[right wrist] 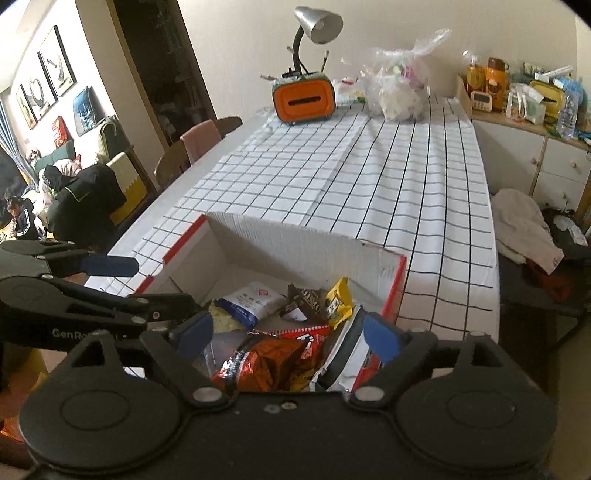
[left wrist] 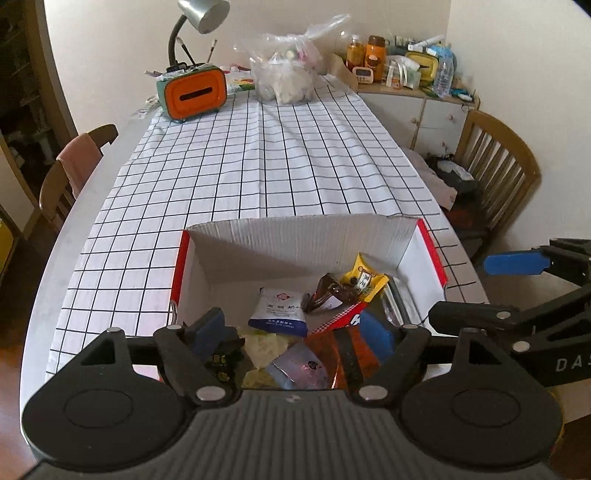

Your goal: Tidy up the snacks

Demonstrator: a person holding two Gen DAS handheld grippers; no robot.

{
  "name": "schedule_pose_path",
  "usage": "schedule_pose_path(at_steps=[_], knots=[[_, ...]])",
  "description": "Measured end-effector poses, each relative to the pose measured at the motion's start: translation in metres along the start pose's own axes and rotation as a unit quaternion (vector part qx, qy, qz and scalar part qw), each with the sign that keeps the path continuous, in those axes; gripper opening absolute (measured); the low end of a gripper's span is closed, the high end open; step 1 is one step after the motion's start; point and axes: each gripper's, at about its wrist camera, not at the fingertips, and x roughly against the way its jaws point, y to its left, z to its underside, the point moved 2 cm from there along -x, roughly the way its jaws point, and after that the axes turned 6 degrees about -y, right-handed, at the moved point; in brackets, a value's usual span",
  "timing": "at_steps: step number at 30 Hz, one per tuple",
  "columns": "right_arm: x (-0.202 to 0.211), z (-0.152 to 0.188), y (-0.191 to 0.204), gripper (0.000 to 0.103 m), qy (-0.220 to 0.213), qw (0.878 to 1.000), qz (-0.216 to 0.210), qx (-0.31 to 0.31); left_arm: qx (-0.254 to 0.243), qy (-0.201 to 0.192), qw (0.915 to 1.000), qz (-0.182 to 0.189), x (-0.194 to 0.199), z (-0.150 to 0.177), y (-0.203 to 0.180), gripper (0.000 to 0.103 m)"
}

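Note:
A cardboard box (left wrist: 295, 236), white inside with red outer walls, stands at the near end of the checked tablecloth. Inside lie several snack packets: a white and blue one (left wrist: 280, 310) (right wrist: 251, 299), a brown one (left wrist: 330, 293) (right wrist: 306, 301), a yellow one (left wrist: 364, 278) (right wrist: 338, 301) and a shiny orange-red bag (right wrist: 273, 362). My left gripper (left wrist: 293, 332) hovers open over the box's near left part, nothing between its blue pads. My right gripper (right wrist: 288, 332) hovers open above the orange-red bag, holding nothing. Each gripper shows in the other's view, the right gripper (left wrist: 461, 290) and the left gripper (right wrist: 162, 284).
At the table's far end stand an orange holder (left wrist: 194, 92) with a desk lamp (left wrist: 201, 14) and a filled clear plastic bag (left wrist: 288, 74). Wooden chairs (left wrist: 495, 166) flank the table. A cluttered sideboard (left wrist: 417, 107) fills the far right corner. A person (right wrist: 20, 218) sits far left.

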Motion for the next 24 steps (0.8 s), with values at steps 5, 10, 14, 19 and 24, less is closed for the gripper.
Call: schedule_pose_path(at_steps=[5,10,14,19,24], knots=[[0.013,-0.001,0.001,0.096,-0.014,1.000,0.000,-0.010,0.006,-0.011,0.9999,0.000,0.009,-0.002,0.000,0.081],[0.023,-0.001,0.004,0.102,-0.032,0.999,0.005,-0.022,0.005,-0.025,0.9997,-0.005,0.014,-0.005,0.005,0.084],[0.028,0.003,0.006,0.102,-0.047,0.998,0.021,-0.040,0.011,-0.029,0.9995,-0.007,0.018,-0.004,0.009,0.088],[0.034,0.009,0.008,0.103,-0.067,0.995,0.037,-0.056,0.017,-0.024,0.9995,-0.008,0.022,0.001,0.009,0.089],[0.042,0.013,0.011,0.103,-0.082,0.993,0.053,-0.065,0.037,-0.003,0.9993,-0.001,0.022,0.007,0.010,0.089]])
